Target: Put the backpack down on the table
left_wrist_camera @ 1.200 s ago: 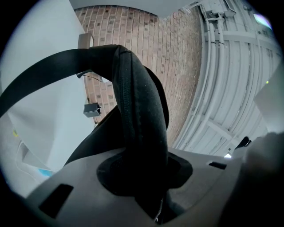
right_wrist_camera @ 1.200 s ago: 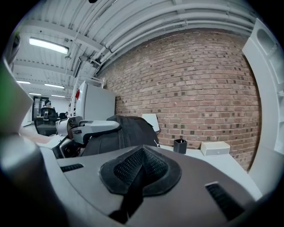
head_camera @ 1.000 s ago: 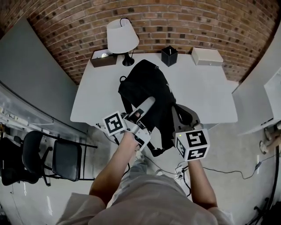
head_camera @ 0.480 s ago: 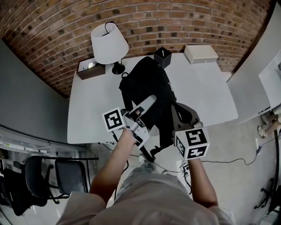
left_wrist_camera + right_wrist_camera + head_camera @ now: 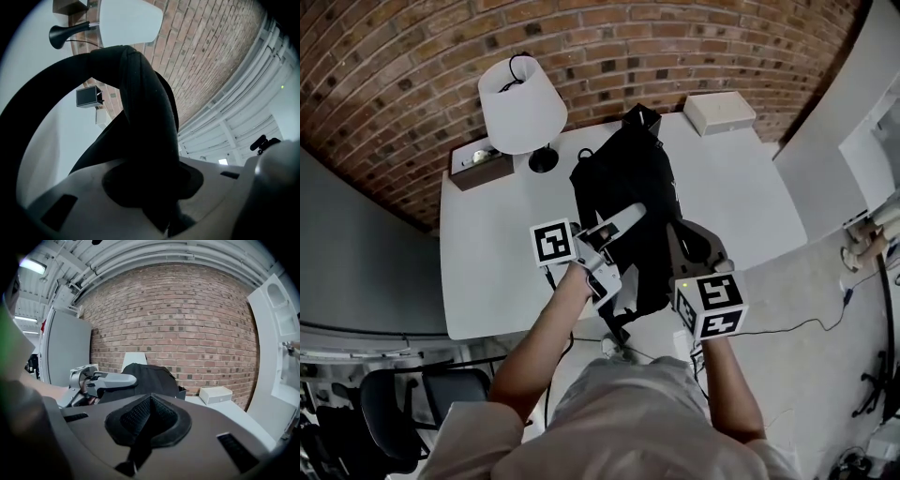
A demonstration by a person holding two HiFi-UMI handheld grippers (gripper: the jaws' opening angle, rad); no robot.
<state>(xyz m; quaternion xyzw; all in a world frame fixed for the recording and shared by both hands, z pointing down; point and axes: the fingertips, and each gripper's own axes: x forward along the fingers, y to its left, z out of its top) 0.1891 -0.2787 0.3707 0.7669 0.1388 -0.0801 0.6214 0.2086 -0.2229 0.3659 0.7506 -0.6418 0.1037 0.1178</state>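
White table [image 5: 487, 272] set against a brick wall [image 5: 694, 47], grey floor [image 5: 806, 375] around it, seen from above. Nearest the camera, the person's arms [image 5: 544, 337] reach out from the bottom edge, one gripper in each hand. Left gripper [image 5: 623, 220]: jaws clamped on a thick padded strap [image 5: 140, 93] of the black backpack [image 5: 628, 187]. The strap arcs up out of the jaws and fills most of the left gripper view. Right gripper [image 5: 686, 246]: at the bag's right flank, jaws drawn together on a fold of black mesh strap [image 5: 140, 416] that sits pinched between the pads. Backpack: upright, held between the two grippers over the middle of the table, its length running from the near edge toward the wall. A loose strap end [image 5: 619, 328] hangs past the near edge. Cannot tell whether the base rests on the tabletop. Beyond the bag, along the wall side of the table: lamp [image 5: 522, 114] with white shade, left of the bag. Brown box [image 5: 478, 164] just left of the lamp's foot. Small black box [image 5: 642, 117] right behind the bag's top, partly hidden by it. Flat white box [image 5: 719, 112] to the right, apart from the bag. Off the table: black chair [image 5: 403, 412] at lower left, cable [image 5: 787, 323] on the floor at right.
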